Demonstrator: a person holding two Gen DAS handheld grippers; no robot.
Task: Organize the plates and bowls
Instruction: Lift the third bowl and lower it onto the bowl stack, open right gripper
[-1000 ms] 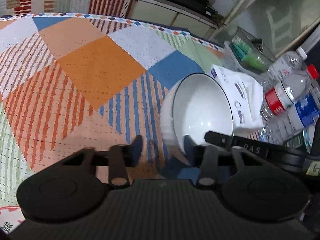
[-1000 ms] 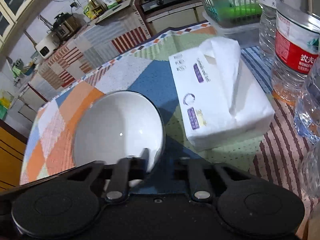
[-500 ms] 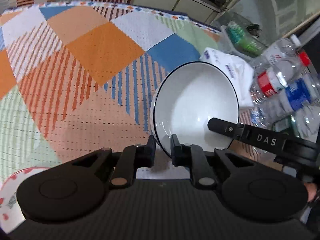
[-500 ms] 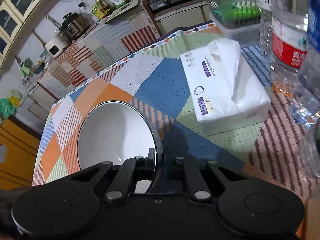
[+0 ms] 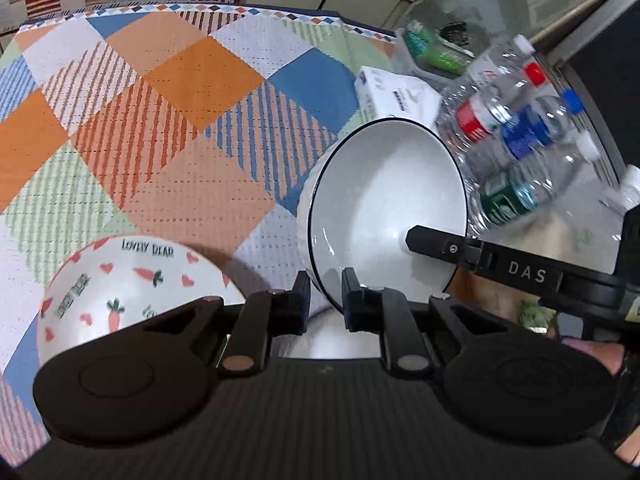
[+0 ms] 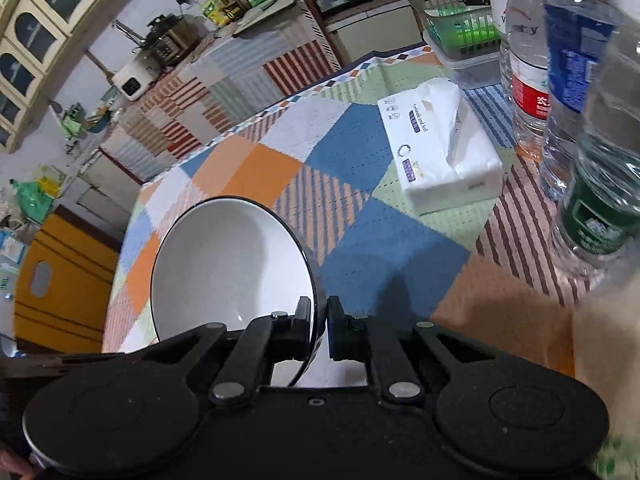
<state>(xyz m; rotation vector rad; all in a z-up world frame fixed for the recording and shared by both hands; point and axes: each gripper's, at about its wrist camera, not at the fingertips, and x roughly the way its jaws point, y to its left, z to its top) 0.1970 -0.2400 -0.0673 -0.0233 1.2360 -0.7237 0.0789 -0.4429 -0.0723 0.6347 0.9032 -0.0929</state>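
White bowl (image 5: pixel 384 204) tilted, lifted above the checkered worktop (image 5: pixel 168 120), rim pinched on opposite sides by left hand-held gripper (image 5: pixel 325 300) and right hand-held gripper (image 6: pixel 319 322). Carrot-print bowl (image 5: pixel 128 284) sits on worktop, left of it. Tissue pack (image 6: pixel 440 144), bottles (image 6: pixel 576 80) beyond.

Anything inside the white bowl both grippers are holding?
The white bowl looks empty: bare glossy white in both views. In the left view the right gripper's finger covers a strip of its lower wall, and the left gripper hides the near rim.
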